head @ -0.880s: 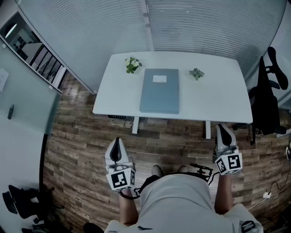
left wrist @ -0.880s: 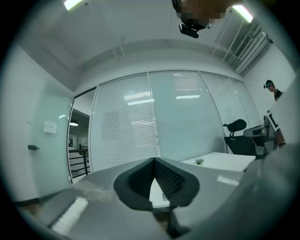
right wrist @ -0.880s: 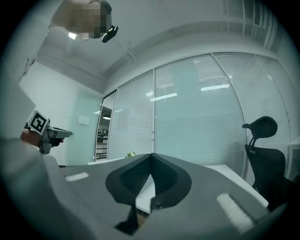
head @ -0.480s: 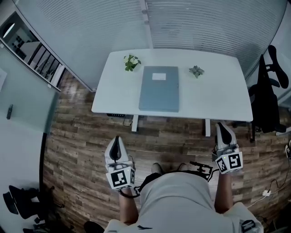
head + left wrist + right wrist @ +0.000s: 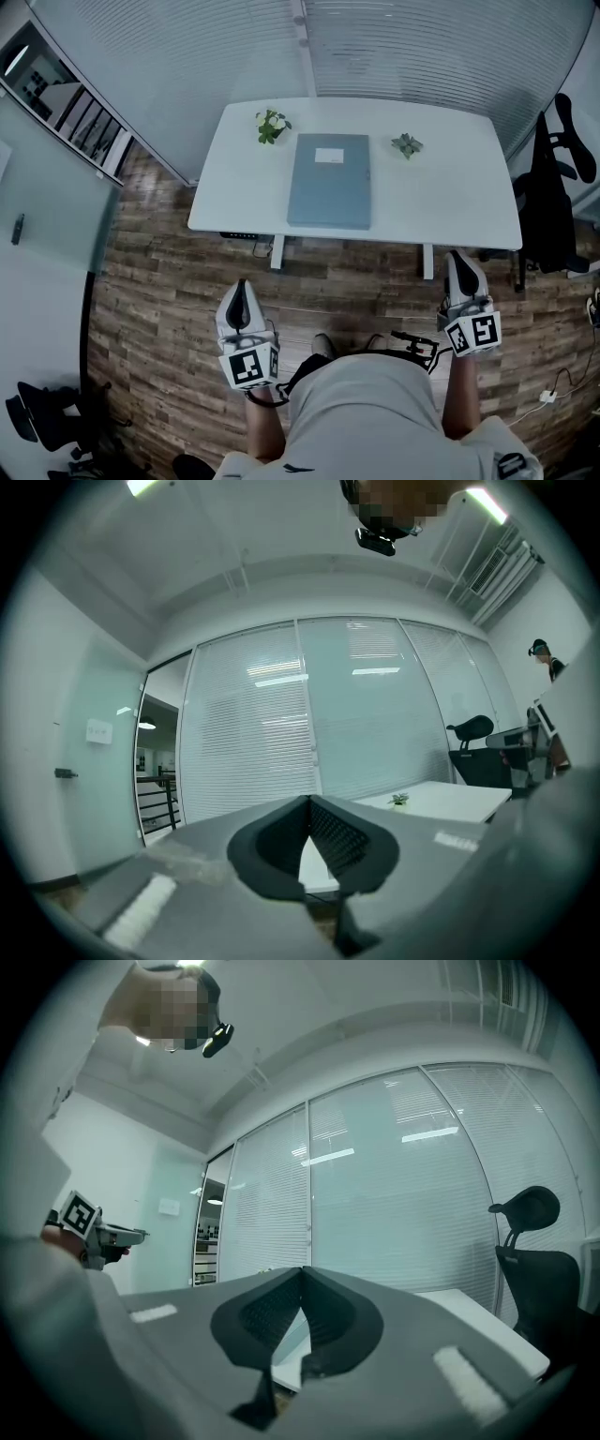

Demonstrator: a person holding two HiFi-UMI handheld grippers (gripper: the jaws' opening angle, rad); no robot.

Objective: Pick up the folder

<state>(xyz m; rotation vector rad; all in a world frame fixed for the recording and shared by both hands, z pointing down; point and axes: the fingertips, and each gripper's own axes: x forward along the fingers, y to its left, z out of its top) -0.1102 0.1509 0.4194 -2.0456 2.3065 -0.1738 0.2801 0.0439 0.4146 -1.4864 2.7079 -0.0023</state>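
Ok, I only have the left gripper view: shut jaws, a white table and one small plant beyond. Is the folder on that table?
Observer: Yes. The head view shows the blue folder lying flat in the middle of the table, between a left plant and a right plant.
Operator: And the other gripper?
Observer: The right gripper is shut and empty, over the wooden floor, short of the table's near edge.
Operator: Anything on the folder?
Observer: Only a white label near its far end.
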